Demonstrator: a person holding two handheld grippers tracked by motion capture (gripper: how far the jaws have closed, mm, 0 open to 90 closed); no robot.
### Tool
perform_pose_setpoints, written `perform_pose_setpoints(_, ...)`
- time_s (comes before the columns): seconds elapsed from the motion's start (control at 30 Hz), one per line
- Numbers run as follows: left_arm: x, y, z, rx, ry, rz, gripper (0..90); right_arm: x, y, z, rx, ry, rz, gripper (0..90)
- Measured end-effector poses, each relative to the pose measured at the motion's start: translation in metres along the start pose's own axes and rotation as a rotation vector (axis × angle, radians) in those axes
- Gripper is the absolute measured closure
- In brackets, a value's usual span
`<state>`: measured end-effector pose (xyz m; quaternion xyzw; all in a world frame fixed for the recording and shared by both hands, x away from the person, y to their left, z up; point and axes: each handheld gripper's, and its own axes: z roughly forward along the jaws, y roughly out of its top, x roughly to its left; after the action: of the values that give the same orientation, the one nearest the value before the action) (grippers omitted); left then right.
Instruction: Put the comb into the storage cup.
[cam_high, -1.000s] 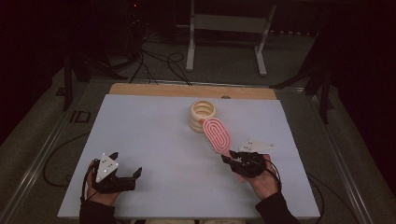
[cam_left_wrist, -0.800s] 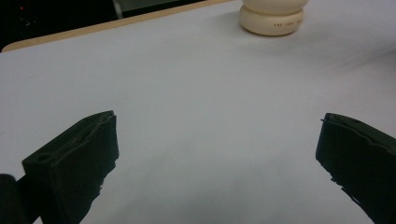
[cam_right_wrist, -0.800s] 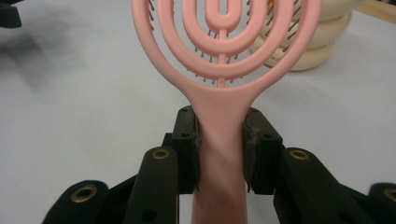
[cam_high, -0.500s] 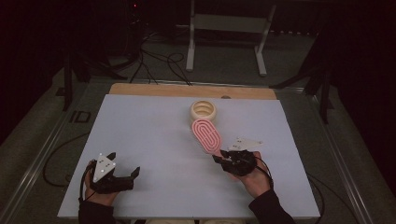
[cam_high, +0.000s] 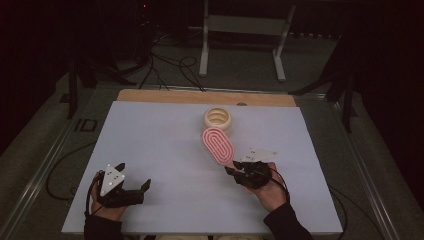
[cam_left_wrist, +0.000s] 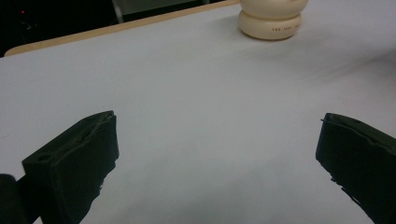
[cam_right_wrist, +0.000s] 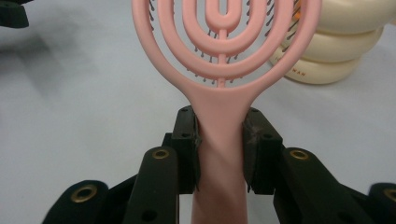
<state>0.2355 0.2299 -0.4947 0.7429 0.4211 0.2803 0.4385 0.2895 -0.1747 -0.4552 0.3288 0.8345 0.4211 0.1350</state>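
At the near left corner of the table (cam_high: 165, 140) the left gripper (cam_high: 131, 186) has stayed in place, jaws wide with nothing between. Right of it, the right gripper (cam_high: 235, 170) clamps the pink brush (cam_high: 218, 145) handle; the brush has come nearer, away from the cream rings (cam_high: 217, 118). Beyond the pale table, dark floor.

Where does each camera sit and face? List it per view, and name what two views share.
High view: above the person's side, looking forward and down on the white table; both forearms and tools show.
Left gripper view: rides the open left tool, facing the cream ribbed round holder.
Right gripper view: rides the right tool, clamped on the pink looped plastic hairbrush.
Shared: both gripper views show the holder.
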Motion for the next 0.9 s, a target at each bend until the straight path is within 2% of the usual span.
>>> perform_pose_setpoints(0.43,-0.002,0.004,0.002,0.000,-0.018,-0.005,0.4,0.010,0.000,0.007,-0.003,0.033,-0.039,69.6)
perform_pose_setpoints(0.7,-0.008,0.019,0.004,-0.022,-0.071,-0.027,0.4,0.018,0.001,0.013,-0.006,0.047,-0.052,69.6)
perform_pose_setpoints(0.9,-0.013,0.031,0.008,-0.027,-0.107,-0.041,0.4,0.018,0.001,0.014,-0.013,0.048,-0.053,69.6)
